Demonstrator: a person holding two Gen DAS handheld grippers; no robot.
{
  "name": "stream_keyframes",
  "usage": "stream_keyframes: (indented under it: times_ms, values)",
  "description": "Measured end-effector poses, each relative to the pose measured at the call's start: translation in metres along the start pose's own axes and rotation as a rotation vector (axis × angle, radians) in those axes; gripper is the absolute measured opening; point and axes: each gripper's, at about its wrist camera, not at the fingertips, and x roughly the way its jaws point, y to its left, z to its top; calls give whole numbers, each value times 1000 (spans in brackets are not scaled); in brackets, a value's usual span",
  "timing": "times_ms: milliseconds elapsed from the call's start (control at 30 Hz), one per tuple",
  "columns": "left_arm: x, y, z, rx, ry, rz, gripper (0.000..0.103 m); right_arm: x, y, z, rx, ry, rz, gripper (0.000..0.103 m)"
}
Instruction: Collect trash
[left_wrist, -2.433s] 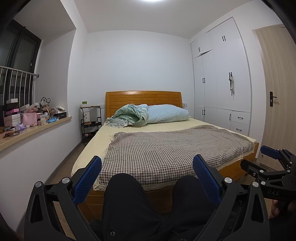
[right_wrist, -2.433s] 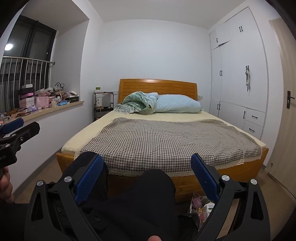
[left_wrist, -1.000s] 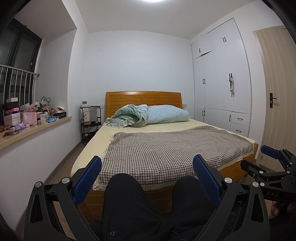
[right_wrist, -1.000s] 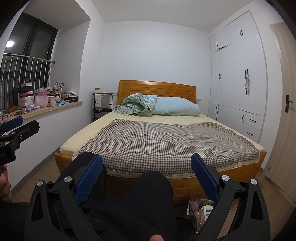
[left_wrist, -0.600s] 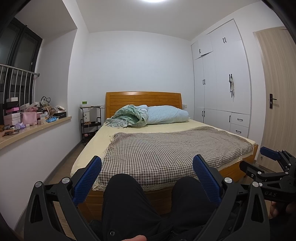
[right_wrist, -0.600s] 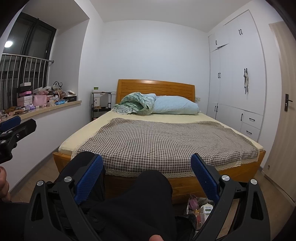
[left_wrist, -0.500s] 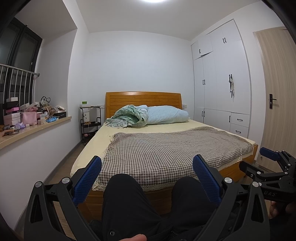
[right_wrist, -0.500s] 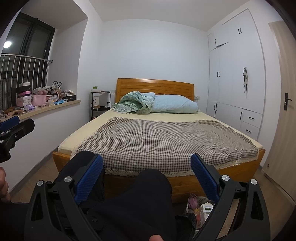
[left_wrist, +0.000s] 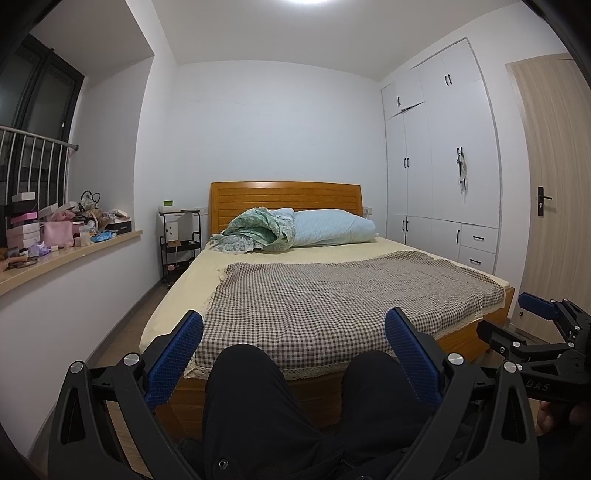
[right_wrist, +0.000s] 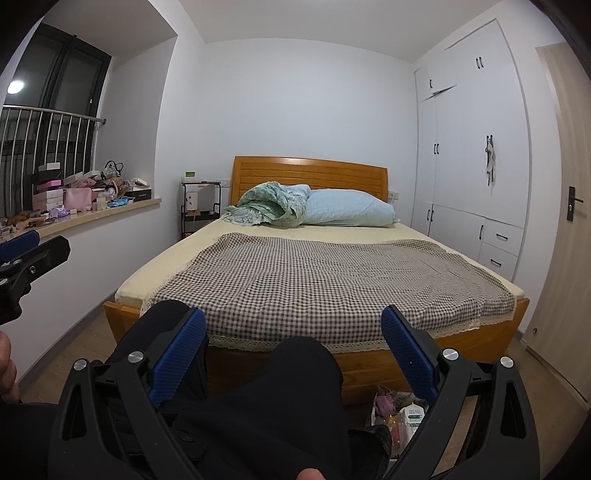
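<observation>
A small heap of trash (right_wrist: 397, 408), wrappers and a white carton, lies on the floor at the foot of the bed, seen only in the right wrist view beside the right finger. My left gripper (left_wrist: 293, 350) is open with nothing between its blue pads, held above a person's black-trousered knees (left_wrist: 255, 391). My right gripper (right_wrist: 293, 349) is open and empty too, over the same knees (right_wrist: 295, 373). Each gripper shows at the edge of the other's view: the right one (left_wrist: 543, 332), the left one (right_wrist: 26, 254).
A wooden bed (left_wrist: 369, 391) with a checked cover (left_wrist: 332, 299), a pillow (left_wrist: 328, 230) and a green quilt (left_wrist: 255, 230) fills the middle. A cluttered window sill (left_wrist: 74, 254) runs along the left. A black trolley (left_wrist: 181, 243) stands by the headboard. White wardrobes (left_wrist: 443, 166) and a door (left_wrist: 554, 184) are on the right.
Both views have shifted only slightly; the right wrist view sways a little and the trash heap moves slightly in frame. Both grippers stay open and empty.
</observation>
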Motion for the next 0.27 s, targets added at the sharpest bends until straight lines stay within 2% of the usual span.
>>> stream_keyframes:
  times_ms: [267]
  values:
    - [12, 7, -1, -11, 12, -14, 96, 7, -2, -1, 1, 10, -14, 91]
